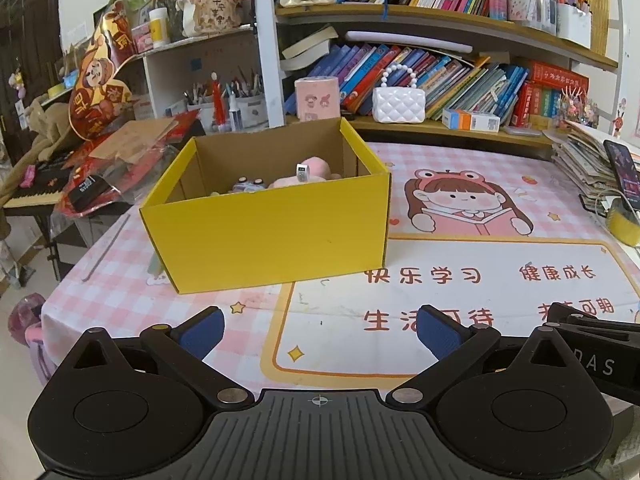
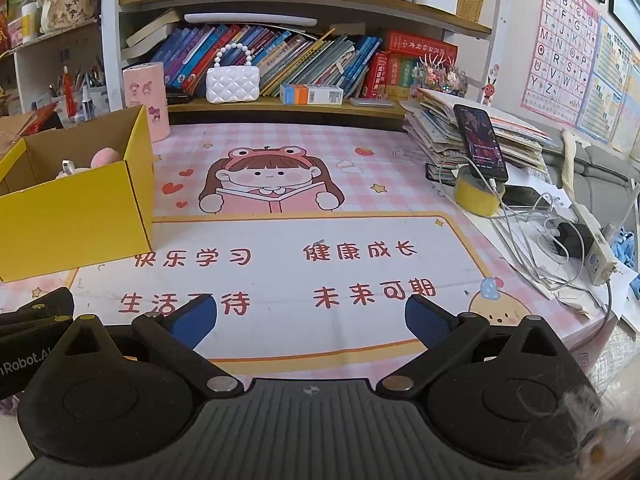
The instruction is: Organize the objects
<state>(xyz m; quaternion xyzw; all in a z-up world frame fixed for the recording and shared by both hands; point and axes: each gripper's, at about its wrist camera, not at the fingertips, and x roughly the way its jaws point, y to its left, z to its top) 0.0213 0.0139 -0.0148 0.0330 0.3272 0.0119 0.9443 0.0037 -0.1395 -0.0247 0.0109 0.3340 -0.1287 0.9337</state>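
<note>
A yellow cardboard box [image 1: 264, 236] stands open on the pink checked table mat [image 1: 440, 208], ahead of my left gripper [image 1: 320, 332]. Inside it lie a pink plush toy [image 1: 316, 170], a small grey toy [image 1: 250, 184] and a little white tag [image 1: 303, 172]. My left gripper hangs open over the mat near the front edge, with nothing between its blue pads [image 1: 202, 332]. In the right wrist view the box [image 2: 76, 216] sits at the left, and my right gripper [image 2: 312, 320] is open and empty above the printed mat [image 2: 320, 240].
Bookshelves [image 2: 280, 60] full of books line the back, with a white quilted purse [image 2: 233, 82] and a pink cylinder [image 2: 146, 96]. At the right are a paper stack [image 2: 472, 132], a propped phone [image 2: 480, 140], a yellow tape roll [image 2: 478, 196] and cables with a power strip [image 2: 592, 240].
</note>
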